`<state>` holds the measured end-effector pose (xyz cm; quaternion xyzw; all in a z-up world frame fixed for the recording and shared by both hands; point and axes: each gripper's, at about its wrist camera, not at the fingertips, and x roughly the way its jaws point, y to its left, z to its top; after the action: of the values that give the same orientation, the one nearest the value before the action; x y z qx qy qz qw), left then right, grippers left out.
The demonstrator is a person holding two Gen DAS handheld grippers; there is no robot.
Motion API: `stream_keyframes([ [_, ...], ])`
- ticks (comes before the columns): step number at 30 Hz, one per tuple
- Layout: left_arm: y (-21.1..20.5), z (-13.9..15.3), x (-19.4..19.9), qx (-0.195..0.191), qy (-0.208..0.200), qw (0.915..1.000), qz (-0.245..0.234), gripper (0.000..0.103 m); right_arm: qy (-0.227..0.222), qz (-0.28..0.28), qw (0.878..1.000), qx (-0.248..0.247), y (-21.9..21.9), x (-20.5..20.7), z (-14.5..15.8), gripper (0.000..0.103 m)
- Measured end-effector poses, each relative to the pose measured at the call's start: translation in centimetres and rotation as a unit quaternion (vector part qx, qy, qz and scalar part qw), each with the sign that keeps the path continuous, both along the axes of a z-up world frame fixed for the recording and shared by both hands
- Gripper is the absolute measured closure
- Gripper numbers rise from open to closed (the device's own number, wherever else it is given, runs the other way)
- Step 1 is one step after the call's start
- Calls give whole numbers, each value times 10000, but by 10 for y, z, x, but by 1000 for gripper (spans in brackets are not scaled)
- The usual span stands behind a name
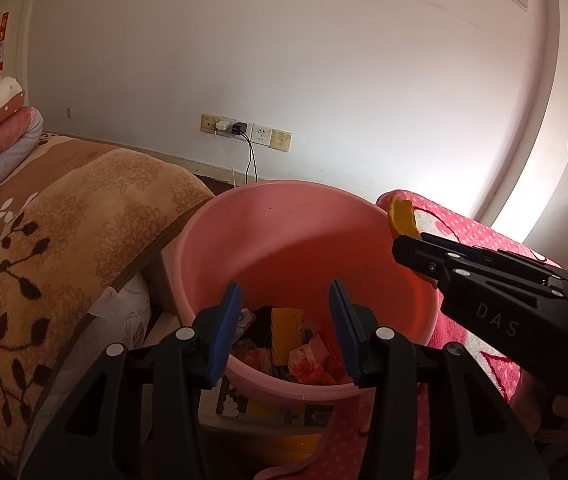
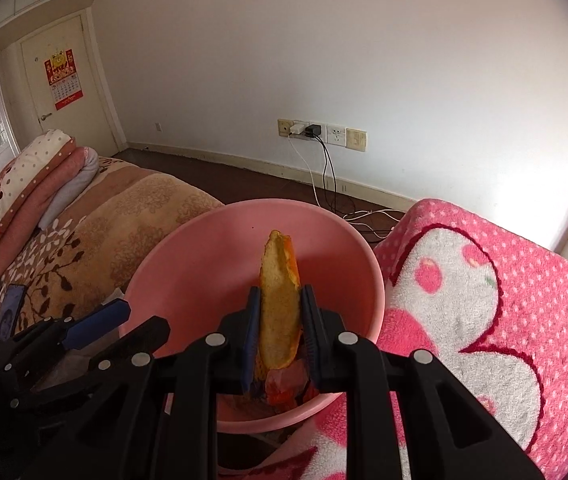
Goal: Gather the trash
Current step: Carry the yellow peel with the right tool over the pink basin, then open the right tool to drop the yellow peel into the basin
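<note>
Over pink bucket (image 2: 188,280) rim, right gripper (image 2: 280,340) clamps orange peel (image 2: 280,300); left gripper (image 1: 286,332) at 9 o'clock, jaws apart, empty, trash (image 1: 284,344) below

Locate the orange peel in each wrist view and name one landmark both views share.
Left wrist: orange peel at right of centre, clamped in the right gripper at the pink bucket's right rim.
Right wrist: orange peel at centre, between the right gripper's pads, over the bucket.
Shared landmark: wall sockets.
</note>
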<state>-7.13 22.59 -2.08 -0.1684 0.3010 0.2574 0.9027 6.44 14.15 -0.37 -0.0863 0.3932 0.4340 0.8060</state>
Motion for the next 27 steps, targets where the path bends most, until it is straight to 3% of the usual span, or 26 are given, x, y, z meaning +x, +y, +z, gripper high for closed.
stream_keyframes([
  [22,3,-8,3,-45,79,10000,25,57,177,-59,9997,-125,7,4,-20,82],
  [27,2,-8,4,-45,91,9999,23,57,202,-107,9997,-85,3,7,-19,68],
])
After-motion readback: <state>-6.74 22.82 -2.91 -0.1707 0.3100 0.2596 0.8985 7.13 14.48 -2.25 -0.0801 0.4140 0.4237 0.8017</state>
